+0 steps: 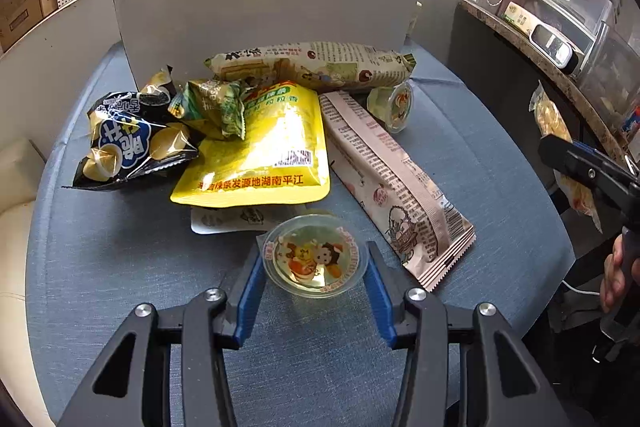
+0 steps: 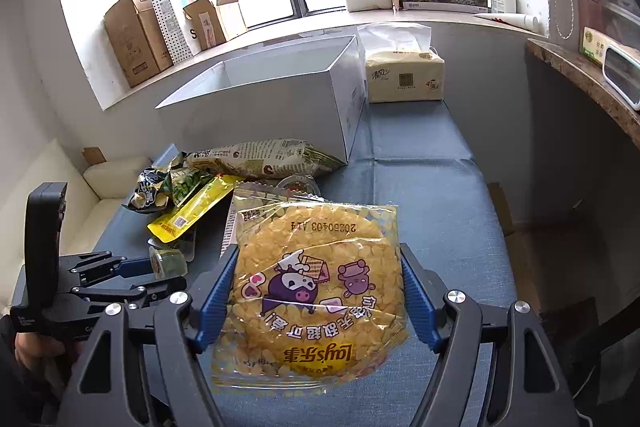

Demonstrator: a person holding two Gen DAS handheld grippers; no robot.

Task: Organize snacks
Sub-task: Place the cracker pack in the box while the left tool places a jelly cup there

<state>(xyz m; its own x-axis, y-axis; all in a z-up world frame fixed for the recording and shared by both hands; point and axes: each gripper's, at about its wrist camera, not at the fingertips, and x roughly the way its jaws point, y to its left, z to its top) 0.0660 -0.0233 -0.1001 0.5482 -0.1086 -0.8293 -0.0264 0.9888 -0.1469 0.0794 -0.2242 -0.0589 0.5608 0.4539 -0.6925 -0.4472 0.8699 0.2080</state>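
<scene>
The jelly cup (image 1: 315,262) is a small round clear plastic tub with a foil lid printed with two cartoon children in orange and yellow, and pale yellow jelly shows through its wall; it sits lid-up on the blue cloth surface (image 1: 120,267) at the near edge of the snack heap. The left claw (image 1: 313,281) is spread wide around it, one blue pad (image 1: 250,301) on each side of the cup, both close to its rim but whether they touch it cannot be told, so it has hold of nothing yet. Just behind the cup lie a yellow pouch (image 1: 260,155) with a barcode, a black chip bag (image 1: 132,139), a green packet (image 1: 216,107), a long pink-beige wrapper (image 1: 396,195) running toward the right, a long cream printed bag (image 1: 312,67) against the white box (image 1: 264,11), and a second jelly cup (image 1: 394,105) tipped on its side. The right claw (image 2: 318,291) grips a clear Lay's packet (image 2: 312,287) holding a round yellow corn cake, printed with a purple cartoon figure and a date stamp; its blue pads (image 2: 218,299) press the packet's two sides, and the packet hangs above the surface, near the heap and well short of the open white box (image 2: 280,95). A tissue pack (image 2: 404,77) stands just beside that box, touching or nearly so
</scene>
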